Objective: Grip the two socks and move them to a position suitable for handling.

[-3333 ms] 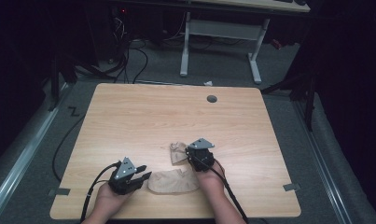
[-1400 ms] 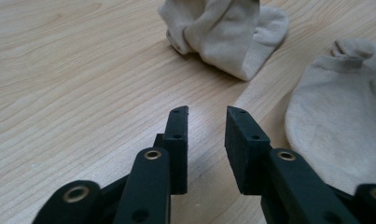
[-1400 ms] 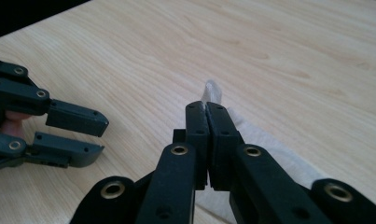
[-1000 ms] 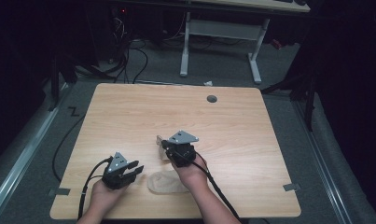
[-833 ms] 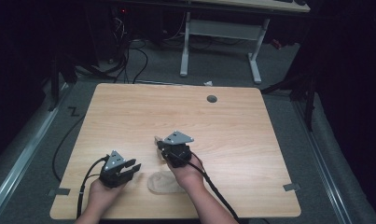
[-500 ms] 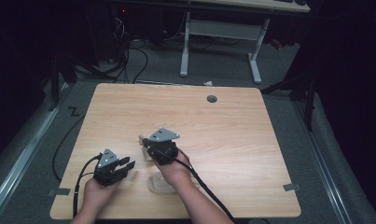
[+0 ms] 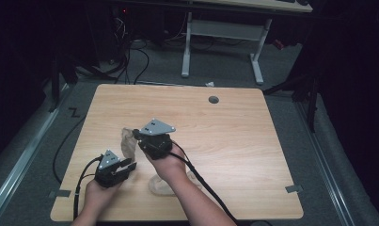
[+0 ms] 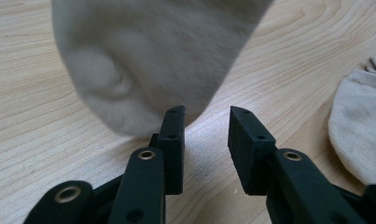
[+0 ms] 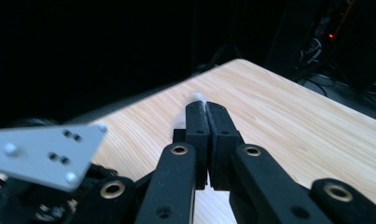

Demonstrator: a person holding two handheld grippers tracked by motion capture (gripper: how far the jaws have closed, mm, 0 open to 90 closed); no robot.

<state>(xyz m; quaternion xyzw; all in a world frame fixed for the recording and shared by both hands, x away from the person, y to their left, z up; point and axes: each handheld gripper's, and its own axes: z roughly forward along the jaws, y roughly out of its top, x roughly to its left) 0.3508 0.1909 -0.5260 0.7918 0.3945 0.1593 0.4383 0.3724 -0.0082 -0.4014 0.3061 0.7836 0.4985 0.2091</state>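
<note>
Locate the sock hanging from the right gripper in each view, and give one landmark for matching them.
High view: the lifted sock hangs left of centre, below the right gripper.
Left gripper view: it dangles across the upper left.
Right gripper view: a pale sliver pinched at the jaw tips.
Shared landmark: the wooden table.

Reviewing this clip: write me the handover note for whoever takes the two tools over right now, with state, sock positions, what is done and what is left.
Right tool: shut on the cuff of a beige fabric sock, lifted so it hangs above the light wooden table.
Left tool: open, nothing between its jaws, sitting just below the hanging sock's toe.
Second beige sock: lying flat at the near edge, partly under the right forearm.
Done: one sock picked up.
Left: probably take the hanging toe with the left tool, then pair it with the flat sock.
</note>
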